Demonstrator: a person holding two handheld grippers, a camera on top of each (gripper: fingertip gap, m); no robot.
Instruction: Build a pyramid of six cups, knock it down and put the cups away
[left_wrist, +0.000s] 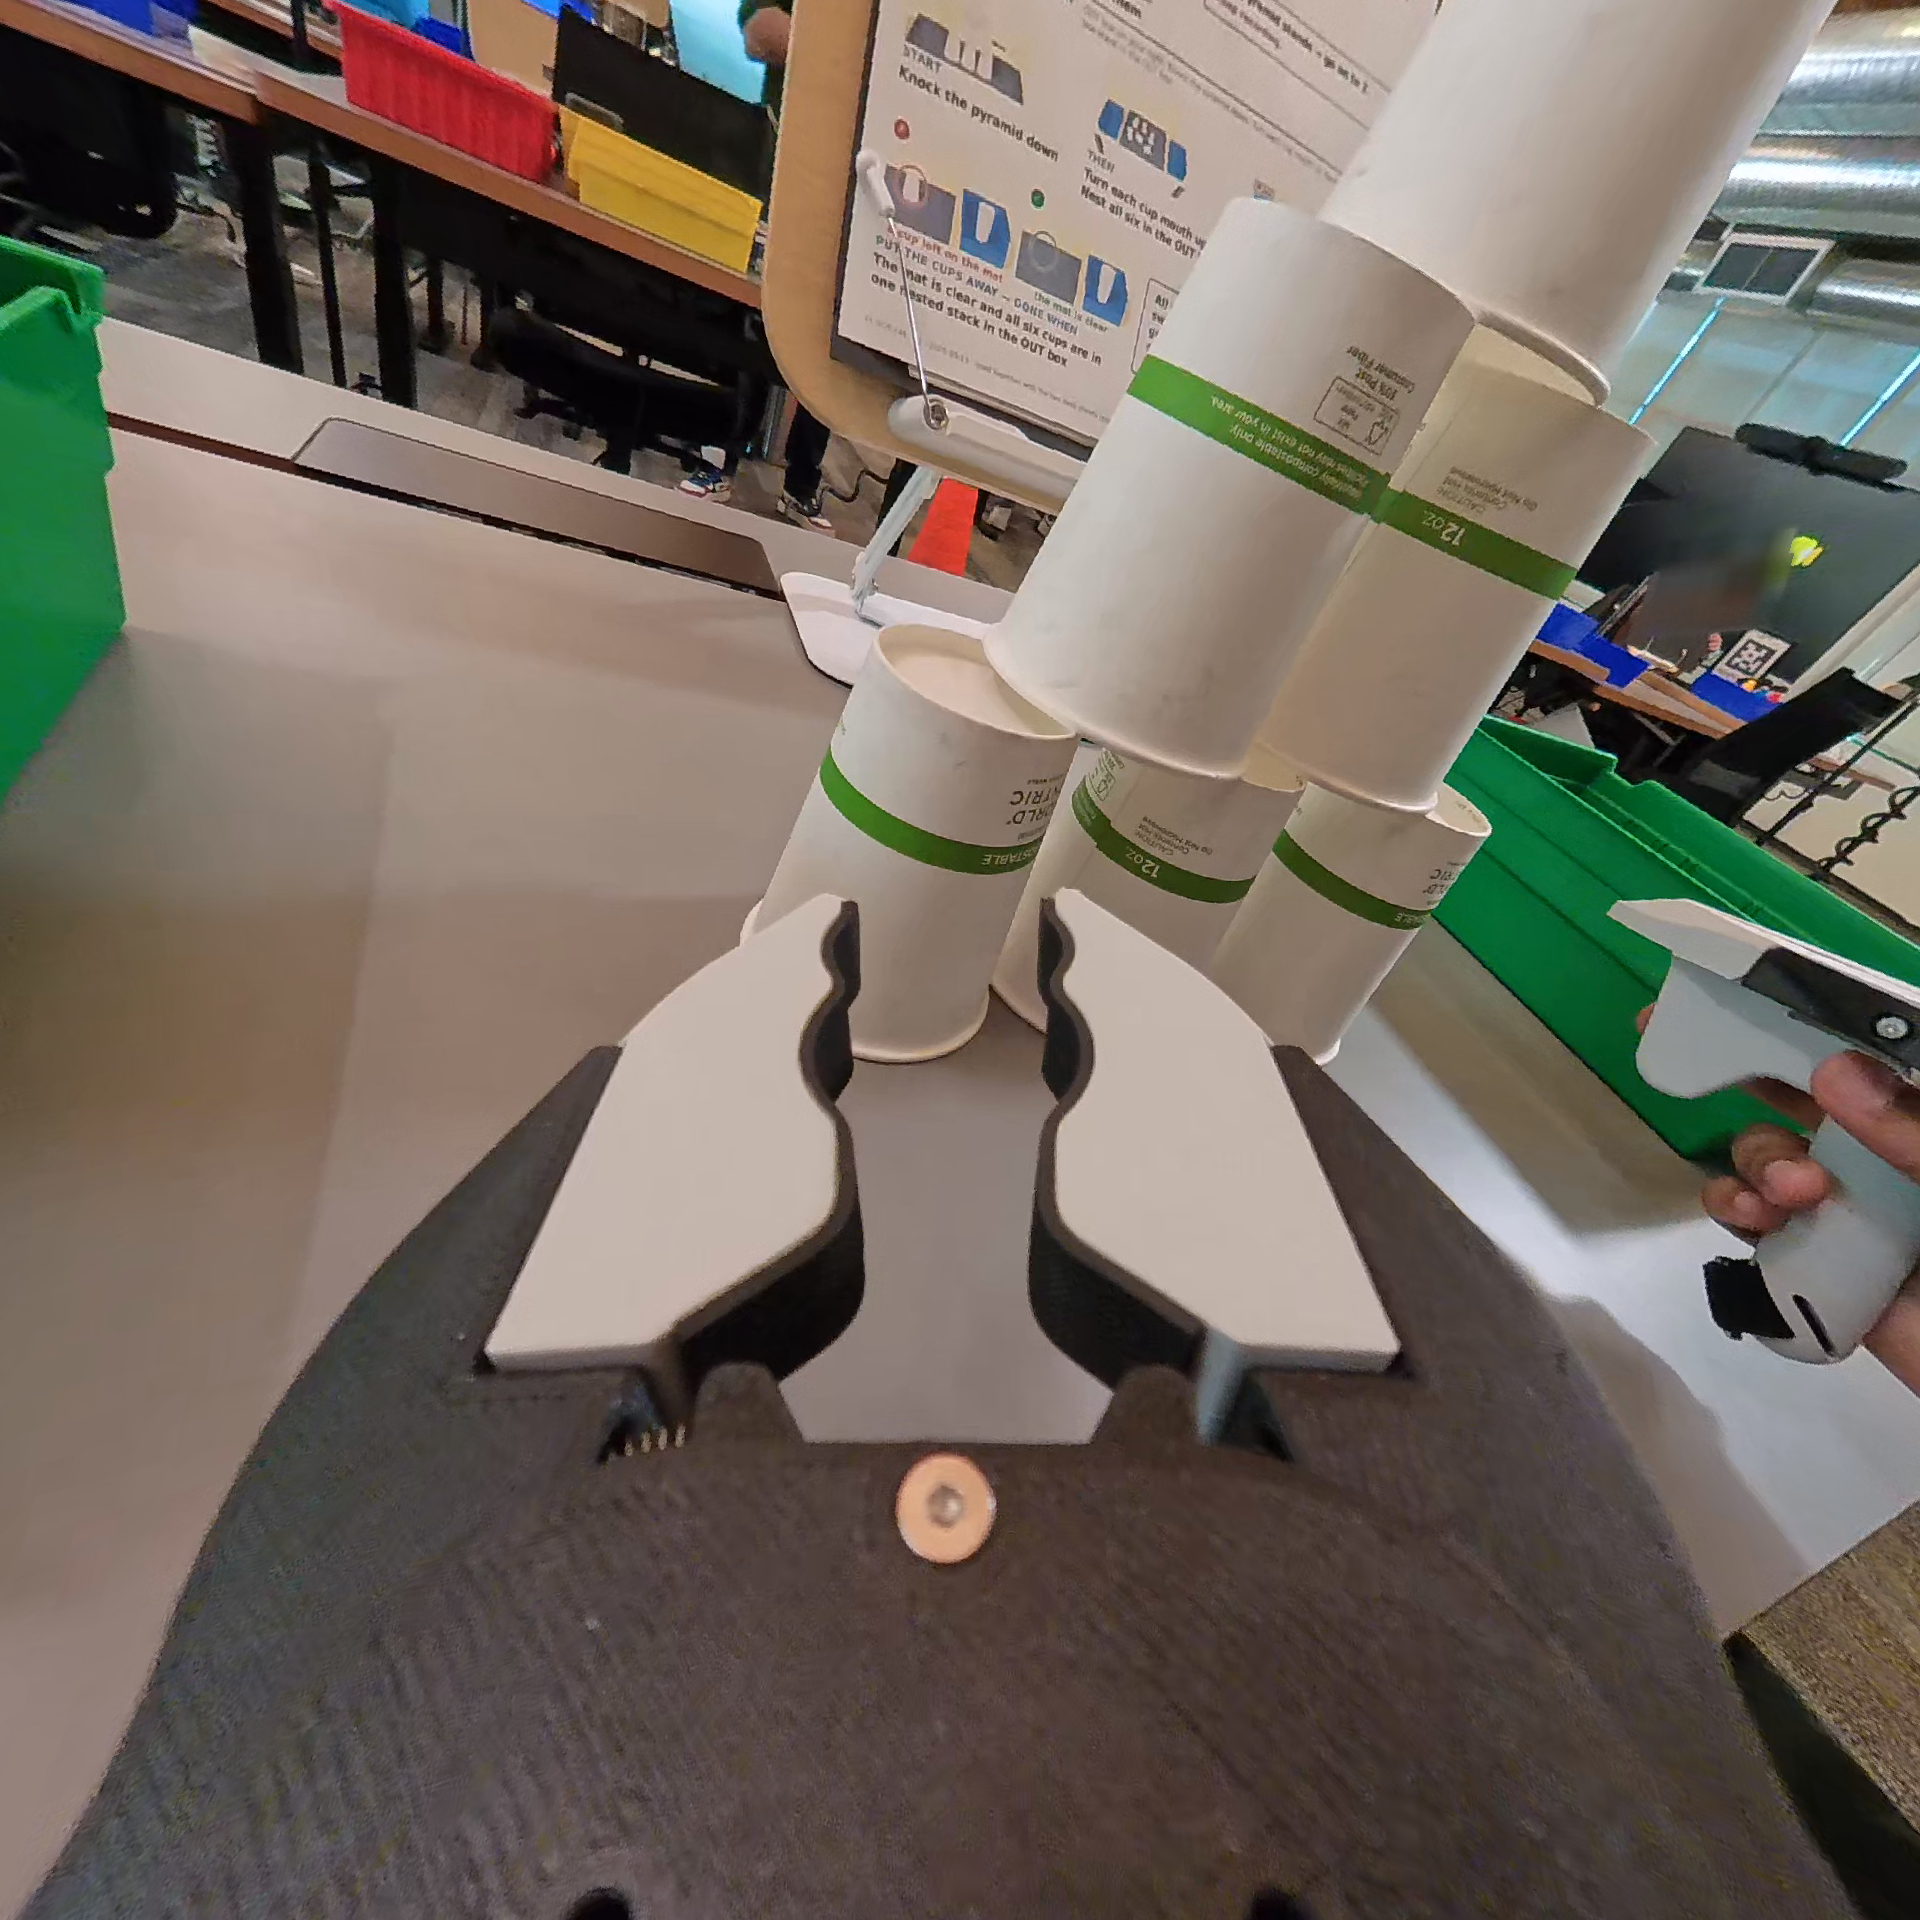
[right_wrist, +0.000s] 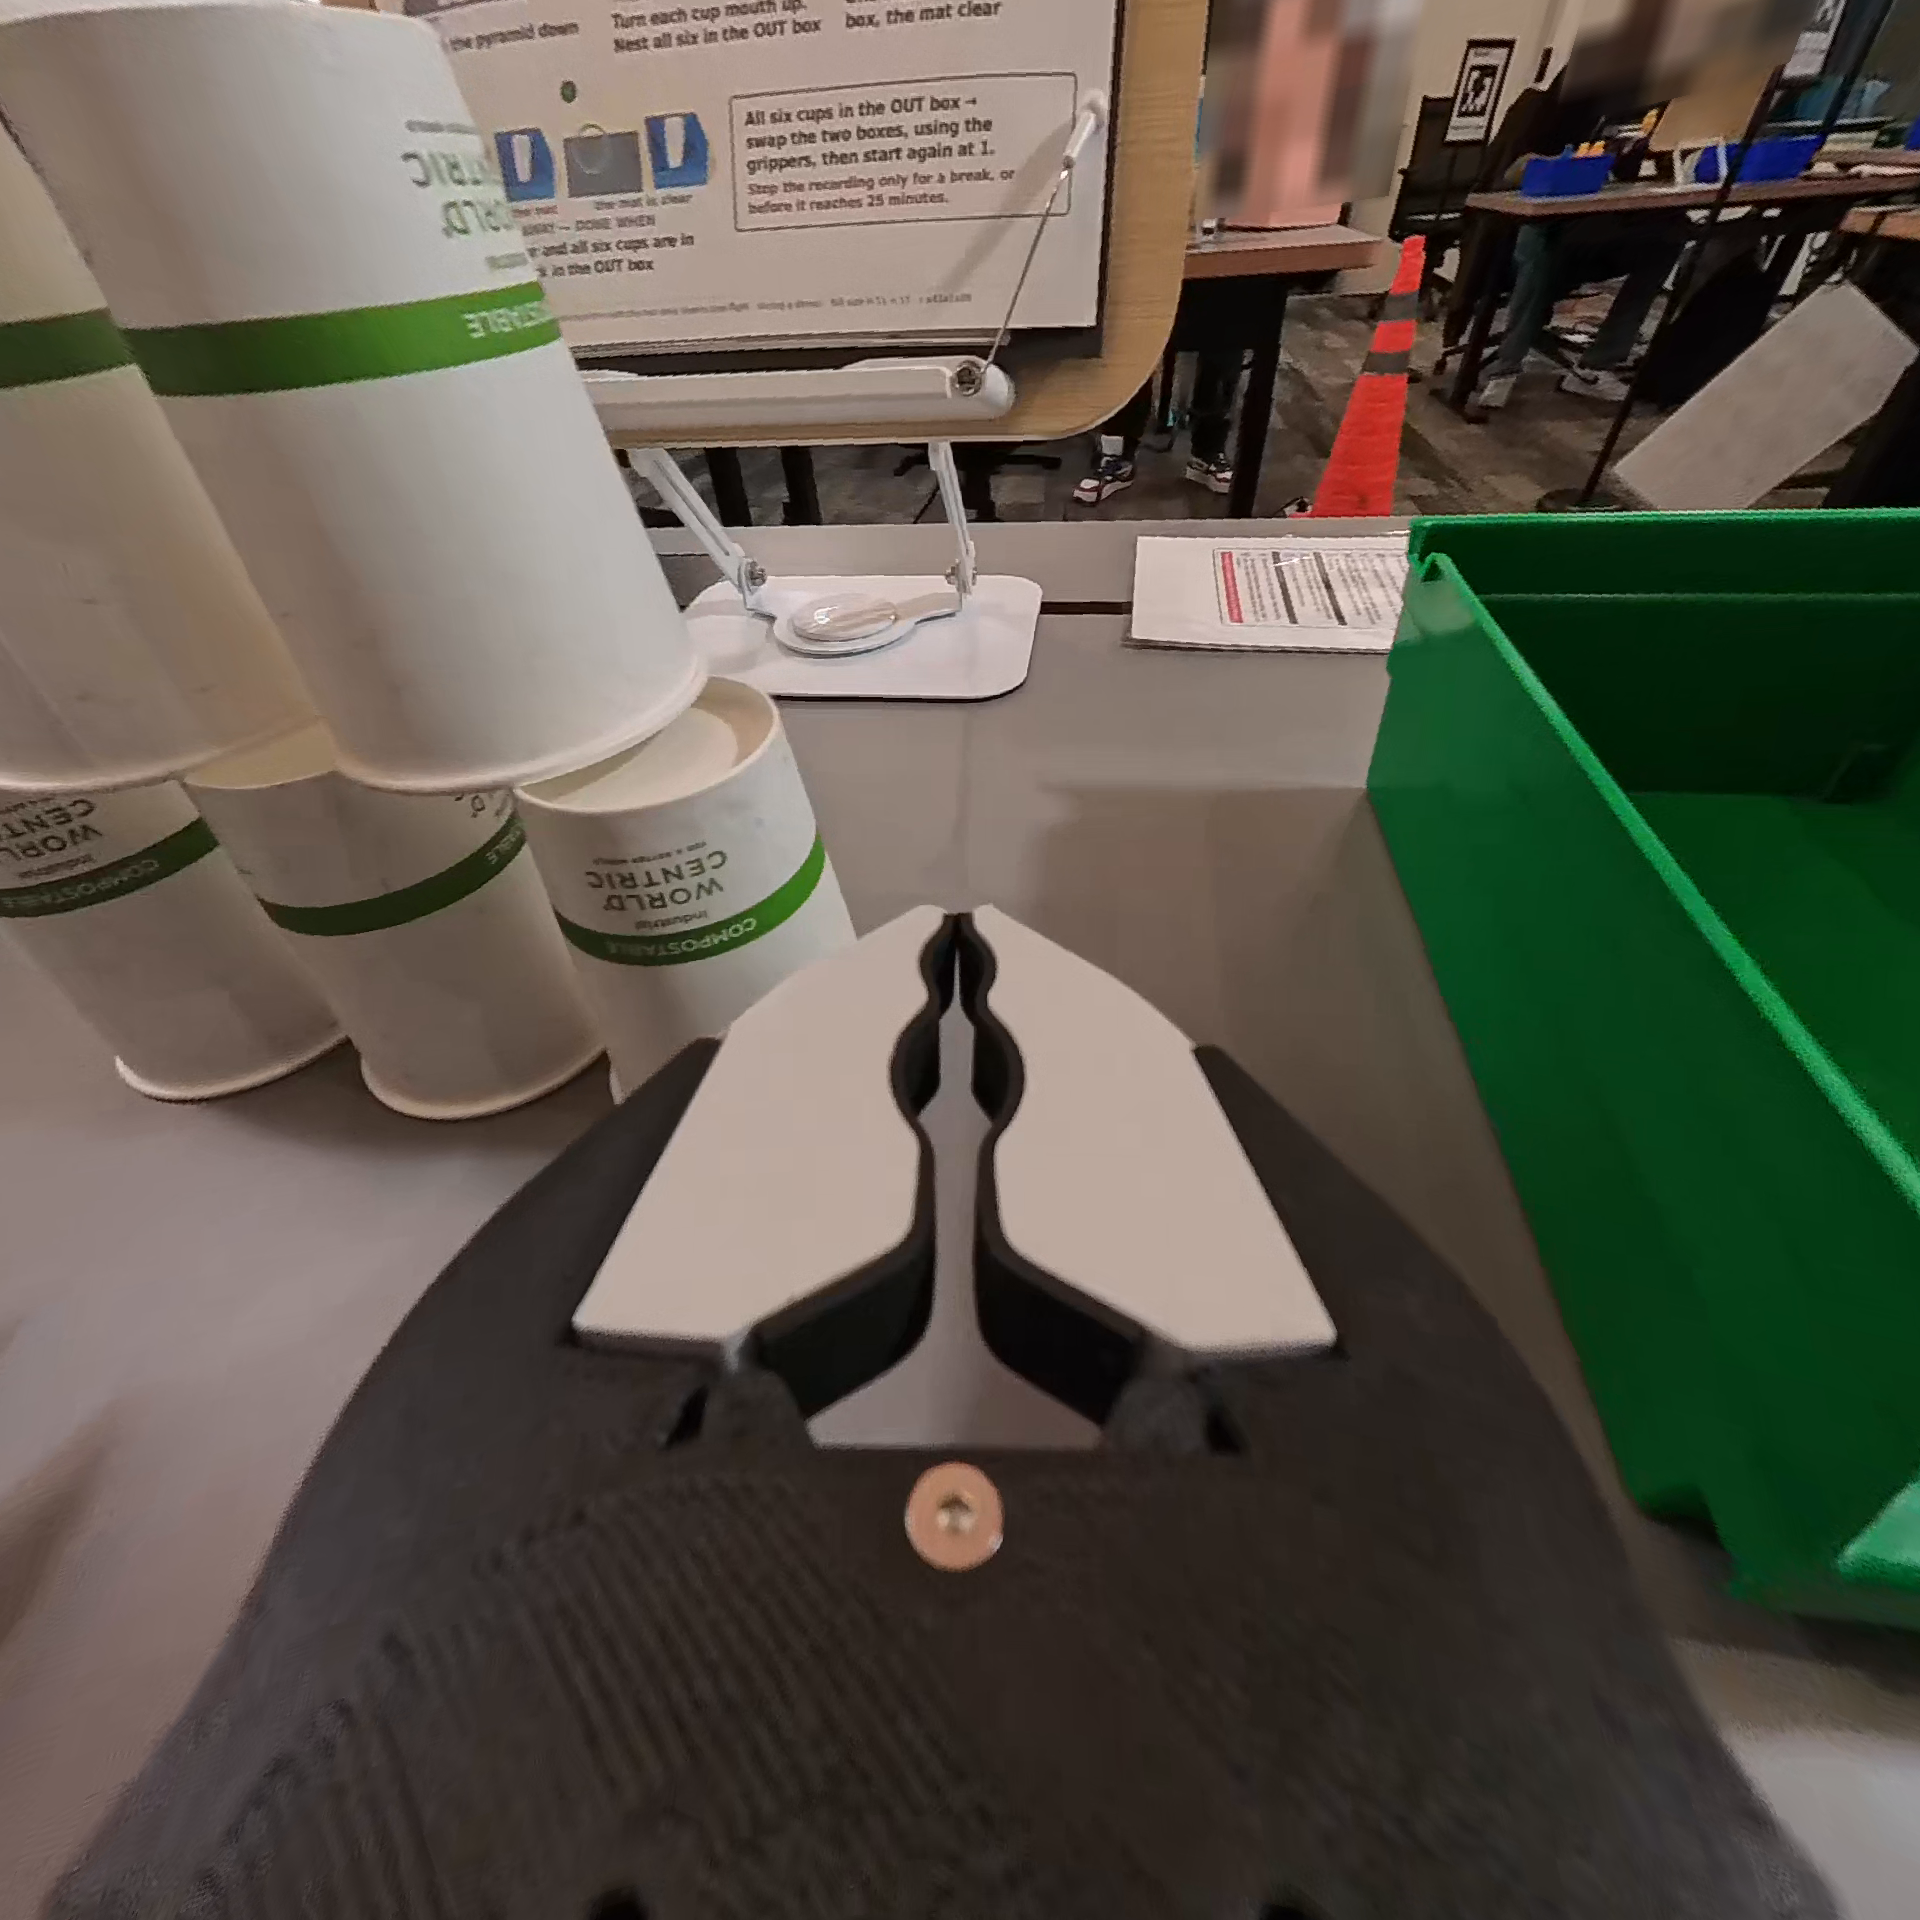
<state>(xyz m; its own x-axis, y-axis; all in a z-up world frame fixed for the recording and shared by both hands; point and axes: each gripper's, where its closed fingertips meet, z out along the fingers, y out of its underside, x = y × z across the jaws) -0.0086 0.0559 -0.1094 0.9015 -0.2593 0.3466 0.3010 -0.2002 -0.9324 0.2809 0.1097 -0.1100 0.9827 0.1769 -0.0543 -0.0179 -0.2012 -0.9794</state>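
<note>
While poised low over counter (left_wrist: 312, 831), left claw (left_wrist: 948, 920) released, empty, just short of nearest bottom cup (left_wrist: 914, 883) of mouth-down cup pyramid (left_wrist: 1247, 644), mid-counter. Right claw (right_wrist: 958, 920) clenched, empty, beside end cup (right_wrist: 686, 894); possibly touching. Green bin (right_wrist: 1621, 935) at right edge.

Even, bright indoor light falls from overhead across the smooth grey tabletop (left_wrist: 312, 831), which carries a soft pale sheen and only faint shadows beneath the stack of white paper cups with green bands (left_wrist: 1195, 582). Wide-angle distortion bends straight lines and makes the cups lean outward toward the frame edges. The near black textured gripper body (right_wrist: 935, 1714) is smeared at the lower corners; background desks are soft, with blurred patches laid over them.
</note>
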